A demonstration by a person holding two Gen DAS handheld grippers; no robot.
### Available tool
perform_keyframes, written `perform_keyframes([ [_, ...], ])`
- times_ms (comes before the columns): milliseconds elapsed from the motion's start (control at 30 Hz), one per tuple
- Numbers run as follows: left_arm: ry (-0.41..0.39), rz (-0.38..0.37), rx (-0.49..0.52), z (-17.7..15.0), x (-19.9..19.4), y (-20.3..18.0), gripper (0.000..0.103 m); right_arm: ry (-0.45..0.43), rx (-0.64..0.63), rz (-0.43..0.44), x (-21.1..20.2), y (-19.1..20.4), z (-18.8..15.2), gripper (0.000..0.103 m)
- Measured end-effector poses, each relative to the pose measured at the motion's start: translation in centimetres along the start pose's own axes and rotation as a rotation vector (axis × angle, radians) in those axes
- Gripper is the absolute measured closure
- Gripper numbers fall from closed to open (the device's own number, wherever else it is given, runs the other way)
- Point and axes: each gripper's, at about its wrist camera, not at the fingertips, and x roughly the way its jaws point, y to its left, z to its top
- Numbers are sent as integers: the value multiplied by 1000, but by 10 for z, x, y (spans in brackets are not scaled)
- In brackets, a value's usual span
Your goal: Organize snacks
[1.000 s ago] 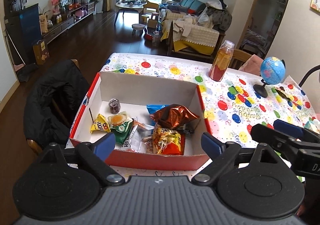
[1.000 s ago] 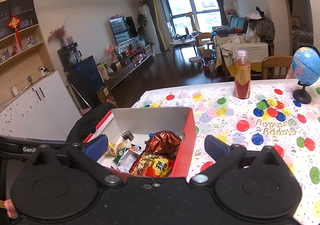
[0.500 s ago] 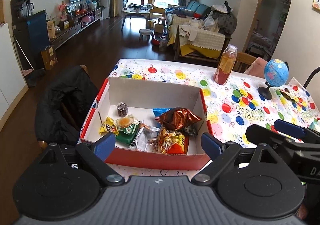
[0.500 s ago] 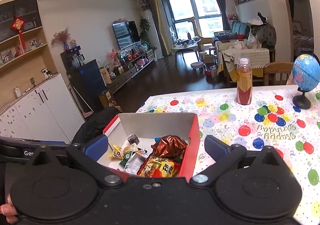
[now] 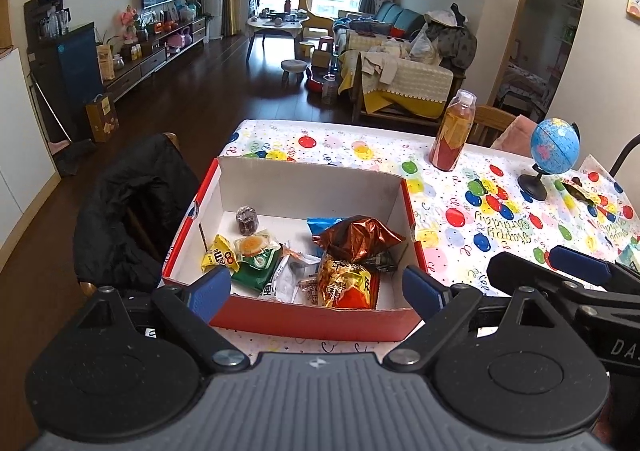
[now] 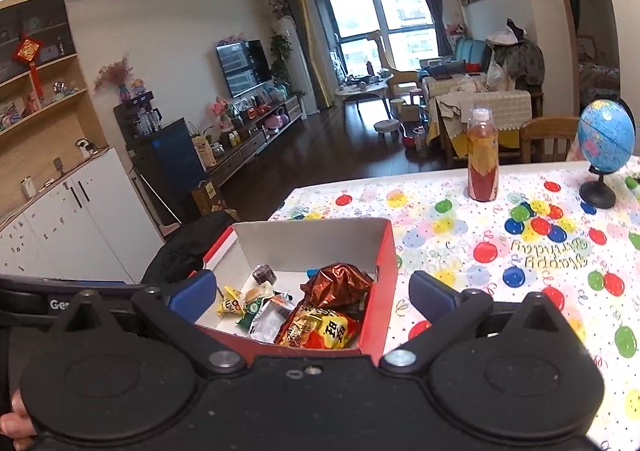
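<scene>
A red cardboard box (image 5: 312,321) with a white inside stands on the table's near left part and holds several snacks. Among them are a brown foil bag (image 5: 358,237), an orange packet (image 5: 348,283), a green packet (image 5: 256,259), a small yellow packet (image 5: 218,257) and a dark wrapped sweet (image 5: 246,219). My left gripper (image 5: 316,289) hovers open just before the box's front wall, gripping nothing. My right gripper (image 6: 312,293) is open over the box's near right corner (image 6: 386,291), also empty. Its blue finger (image 5: 580,267) shows at the right of the left wrist view.
A bottle of reddish drink (image 5: 454,139) and a small globe (image 5: 554,149) stand at the table's far right on the balloon-print cloth (image 5: 480,219). A chair draped with a black jacket (image 5: 132,211) sits left of the box. Fingers of a hand (image 6: 12,423) hold the left gripper.
Both views have drawn back slightly from the box, showing more of the room. The snacks lie where they were and both grippers stay open.
</scene>
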Motion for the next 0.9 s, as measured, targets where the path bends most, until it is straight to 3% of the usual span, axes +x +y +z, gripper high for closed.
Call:
perform_keyframes([
  [900,5,6,-5,1,3,1,10,-2,-13,-10,1,-1,1,0],
])
